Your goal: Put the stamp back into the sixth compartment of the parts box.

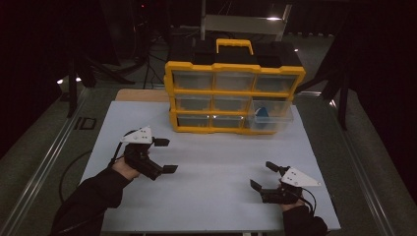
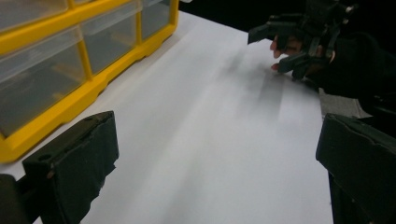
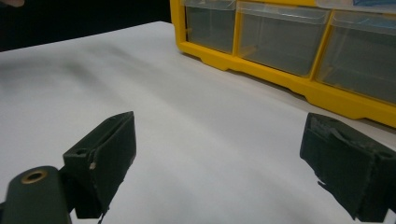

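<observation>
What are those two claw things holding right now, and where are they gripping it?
Nothing. The left gripper and the right gripper both stand open over the bare white table, apart from the yellow drawer cabinet.

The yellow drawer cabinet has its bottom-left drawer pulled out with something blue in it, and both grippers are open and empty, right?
Not quite: on the yellow drawer cabinet the pulled-out drawer holding the blue thing is bottom-right, per the high view. The left gripper and right gripper are open and empty.
</observation>
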Demonstrator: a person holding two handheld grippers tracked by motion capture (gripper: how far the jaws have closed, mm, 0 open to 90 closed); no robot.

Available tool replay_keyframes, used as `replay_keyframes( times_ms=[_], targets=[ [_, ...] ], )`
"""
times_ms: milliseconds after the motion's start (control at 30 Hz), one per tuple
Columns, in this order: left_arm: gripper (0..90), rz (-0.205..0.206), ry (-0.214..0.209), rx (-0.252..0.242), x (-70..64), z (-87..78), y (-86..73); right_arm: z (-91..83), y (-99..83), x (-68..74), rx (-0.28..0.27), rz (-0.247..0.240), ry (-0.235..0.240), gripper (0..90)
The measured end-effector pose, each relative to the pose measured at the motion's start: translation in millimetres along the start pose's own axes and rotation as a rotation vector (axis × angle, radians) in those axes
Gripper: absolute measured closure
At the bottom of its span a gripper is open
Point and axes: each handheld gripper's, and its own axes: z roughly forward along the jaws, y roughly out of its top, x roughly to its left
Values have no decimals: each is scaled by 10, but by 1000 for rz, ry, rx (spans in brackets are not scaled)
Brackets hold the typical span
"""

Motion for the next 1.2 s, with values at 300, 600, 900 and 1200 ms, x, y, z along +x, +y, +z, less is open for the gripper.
replay_keyframes(
  times_ms=[300,600,900,1200],
  targets=[
    [2,-3,39,-10,-33,-182,-256,4,-1,1,4,2,0,109],
    [2,-28,62,-6,-62,-332,-531,11,-1,4,5,1,3,109],
    [2,-58,131,-26,-98,-460,-790,21,-1,8,8,1,5,109],
    [3,-106,156,-54,-106,-514,-1024,37,-2,8,8,0,10,109]
  ],
)
